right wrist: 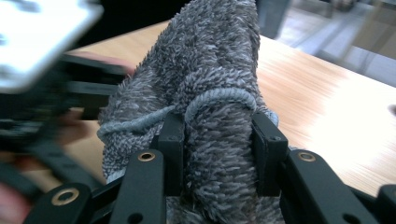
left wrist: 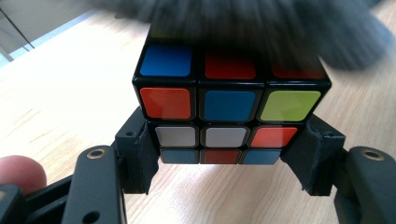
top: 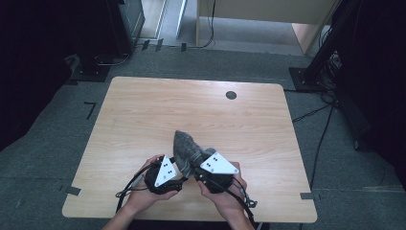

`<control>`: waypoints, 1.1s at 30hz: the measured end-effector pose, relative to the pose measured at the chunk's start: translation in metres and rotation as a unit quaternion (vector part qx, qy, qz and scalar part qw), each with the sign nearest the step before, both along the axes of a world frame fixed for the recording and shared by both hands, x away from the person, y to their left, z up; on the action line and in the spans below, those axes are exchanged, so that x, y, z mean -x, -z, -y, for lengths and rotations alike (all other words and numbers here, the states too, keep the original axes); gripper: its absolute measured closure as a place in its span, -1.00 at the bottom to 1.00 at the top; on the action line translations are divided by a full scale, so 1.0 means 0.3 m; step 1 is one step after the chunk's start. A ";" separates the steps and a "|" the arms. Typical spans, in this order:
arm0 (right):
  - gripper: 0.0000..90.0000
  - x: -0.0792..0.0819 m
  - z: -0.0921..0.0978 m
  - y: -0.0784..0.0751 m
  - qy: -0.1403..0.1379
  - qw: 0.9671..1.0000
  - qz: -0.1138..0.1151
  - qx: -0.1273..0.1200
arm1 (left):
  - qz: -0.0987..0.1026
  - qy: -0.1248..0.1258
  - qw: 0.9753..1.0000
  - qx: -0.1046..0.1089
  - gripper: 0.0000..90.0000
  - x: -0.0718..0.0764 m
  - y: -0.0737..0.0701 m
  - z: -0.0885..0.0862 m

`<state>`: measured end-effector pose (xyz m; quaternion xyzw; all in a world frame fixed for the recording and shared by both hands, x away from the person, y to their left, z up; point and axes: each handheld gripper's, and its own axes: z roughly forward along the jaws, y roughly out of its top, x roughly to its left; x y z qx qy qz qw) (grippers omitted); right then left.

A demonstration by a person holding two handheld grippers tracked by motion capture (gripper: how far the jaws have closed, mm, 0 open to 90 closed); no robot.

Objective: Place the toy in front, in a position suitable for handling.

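Left gripper clamps a black-framed, colour-tiled puzzle cube by its lower sides. Right gripper pinches a fuzzy grey cloth, draped over the cube's top, near the wooden table's front edge.

Cube's top row smeared behind the blurred grey cloth; left tongs a blurry mass.

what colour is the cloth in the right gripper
Grey and fuzzy cloth, clearest in the right gripper view, pinched in the right gripper.
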<state>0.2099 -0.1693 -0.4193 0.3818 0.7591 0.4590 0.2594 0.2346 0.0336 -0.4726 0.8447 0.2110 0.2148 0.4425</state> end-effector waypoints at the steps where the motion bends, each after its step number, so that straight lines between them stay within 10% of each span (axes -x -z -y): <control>1: 0.42 -0.008 0.018 0.000 0.010 1.000 -0.002 -0.002 | 0.000 -0.001 1.000 0.002 -0.23 -0.002 0.000 -0.002; 8: 0.42 -0.027 0.096 -0.018 0.037 0.999 -0.001 -0.021 | -0.007 0.020 0.998 0.052 -0.23 -0.011 -0.009 -0.030; 16: 0.43 -0.043 0.106 0.020 -0.004 0.994 -0.046 -0.094 | -0.008 0.042 0.992 0.115 -0.23 -0.005 -0.033 -0.064; 25: 0.43 -0.076 0.112 0.076 0.005 0.995 -0.083 -0.050 | -0.002 0.044 0.989 0.144 -0.23 -0.009 -0.049 -0.090; 33: 0.43 -0.037 0.168 -0.026 0.007 0.991 -0.023 -0.134 | -0.005 0.047 0.990 0.136 -0.23 -0.010 -0.037 -0.083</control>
